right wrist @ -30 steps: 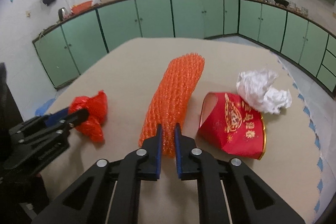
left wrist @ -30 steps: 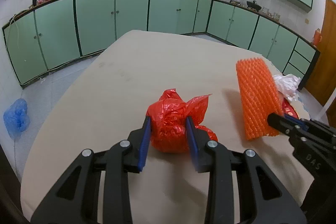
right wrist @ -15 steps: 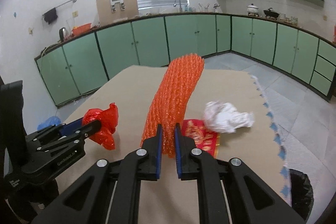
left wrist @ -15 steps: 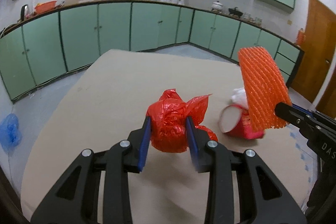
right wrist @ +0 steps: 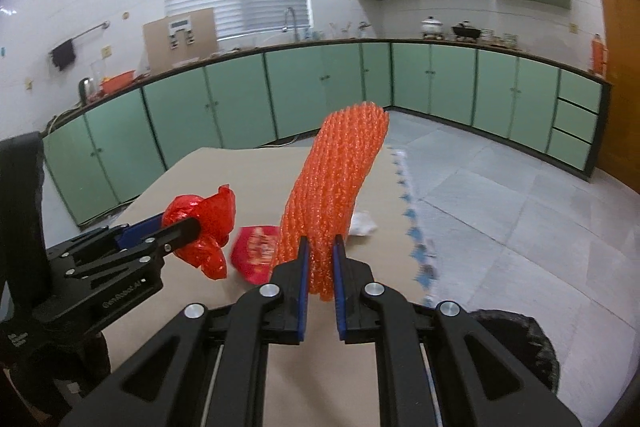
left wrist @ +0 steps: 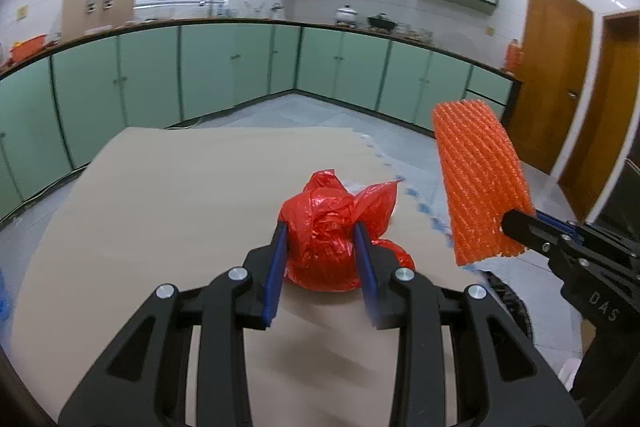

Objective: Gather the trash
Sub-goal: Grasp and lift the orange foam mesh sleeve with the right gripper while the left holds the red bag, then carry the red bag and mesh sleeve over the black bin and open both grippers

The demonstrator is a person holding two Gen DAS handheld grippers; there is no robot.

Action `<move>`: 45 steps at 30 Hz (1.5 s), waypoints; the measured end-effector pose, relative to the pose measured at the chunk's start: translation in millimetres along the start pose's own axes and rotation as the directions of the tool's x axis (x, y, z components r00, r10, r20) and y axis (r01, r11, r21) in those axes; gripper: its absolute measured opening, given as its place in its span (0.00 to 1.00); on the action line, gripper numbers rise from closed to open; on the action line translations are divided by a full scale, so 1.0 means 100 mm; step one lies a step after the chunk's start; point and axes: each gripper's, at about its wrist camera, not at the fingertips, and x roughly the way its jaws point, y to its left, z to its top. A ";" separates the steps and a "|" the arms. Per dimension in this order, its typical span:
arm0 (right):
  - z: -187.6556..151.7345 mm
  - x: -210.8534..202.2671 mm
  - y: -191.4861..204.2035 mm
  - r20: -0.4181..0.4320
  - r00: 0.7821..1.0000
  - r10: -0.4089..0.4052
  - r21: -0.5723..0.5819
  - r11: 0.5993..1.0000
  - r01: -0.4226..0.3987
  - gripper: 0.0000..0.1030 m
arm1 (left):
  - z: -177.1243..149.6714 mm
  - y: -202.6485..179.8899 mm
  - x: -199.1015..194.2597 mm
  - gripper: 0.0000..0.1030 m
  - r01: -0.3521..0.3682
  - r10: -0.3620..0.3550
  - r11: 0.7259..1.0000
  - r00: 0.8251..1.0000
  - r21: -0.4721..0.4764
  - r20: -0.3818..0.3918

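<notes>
Trash fills both of our grippers. Our left gripper (left wrist: 320, 251) has its blue pads clamped on a crumpled red plastic bag (left wrist: 334, 231), which bulges out between and above the fingers and hangs clear of the tan table (left wrist: 160, 195) beneath it. From the right wrist view we see that same gripper (right wrist: 182, 227) at the left, with the bag (right wrist: 204, 223) bunched at its tip.

Our right gripper (right wrist: 320, 267) has its jaws drawn nearly together, pinching the lower end of an orange foam net sleeve (right wrist: 334, 183). The sleeve stands up from the pads and leans a little to the right, its free end well above the tabletop (right wrist: 248, 171). In the left wrist view the sleeve (left wrist: 480, 183) rises at the right, gripped at its bottom edge by the black fingers of the right gripper (left wrist: 516, 227).

On the table, beyond the two grippers, we see a red printed packet (right wrist: 256, 249) lying flat, partly hidden behind the sleeve and the bag. A small white crumpled piece (right wrist: 362, 223) lies just to the right of the sleeve, also on the table; we cannot tell what it is made of. At the lower right, off the table edge, the dark rim of a black bin (right wrist: 516, 339) shows against the tiled floor (right wrist: 500, 195). Green cabinets (right wrist: 304, 91) line the walls behind.
</notes>
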 end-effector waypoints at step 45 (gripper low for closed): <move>-1.14 -0.57 -2.24 -0.181 0.922 -0.342 0.261 0.887 0.380 0.10 | -0.65 -2.61 1.11 0.32 0.358 -0.308 0.897 0.927 0.258 -0.215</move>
